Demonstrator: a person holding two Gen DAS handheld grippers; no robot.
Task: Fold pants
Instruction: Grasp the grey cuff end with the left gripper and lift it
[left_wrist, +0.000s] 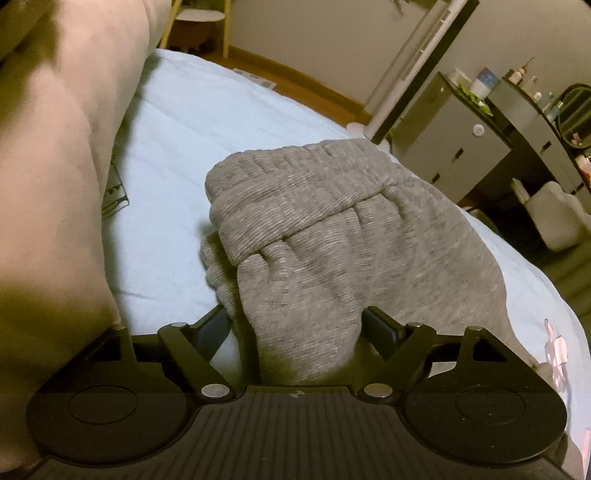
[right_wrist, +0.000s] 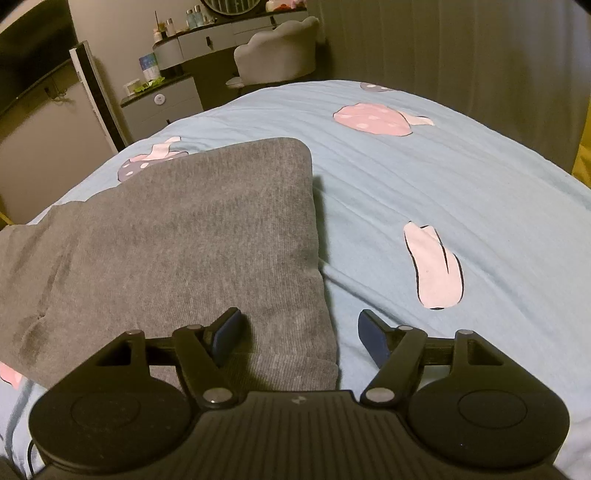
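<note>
The grey knit pants (left_wrist: 343, 236) lie folded on the light blue bedspread (left_wrist: 184, 122). In the left wrist view the gathered waistband end bulges up between the fingers of my left gripper (left_wrist: 299, 325). The fingers stand wide apart around the cloth, which hides the fingertips. In the right wrist view the pants (right_wrist: 177, 236) lie flat as a folded rectangle. My right gripper (right_wrist: 301, 328) is open, low over the pants' near right edge. Its left finger (right_wrist: 227, 330) is over the cloth and its right finger (right_wrist: 373, 332) over the bedspread (right_wrist: 424, 177).
A beige pillow or cushion (left_wrist: 55, 155) rises at the left in the left wrist view. Past the bed's edge stand a grey cabinet (right_wrist: 162, 99), a dresser with bottles (right_wrist: 207, 33), a pale chair (right_wrist: 277, 51) and a tall white panel (right_wrist: 96, 96).
</note>
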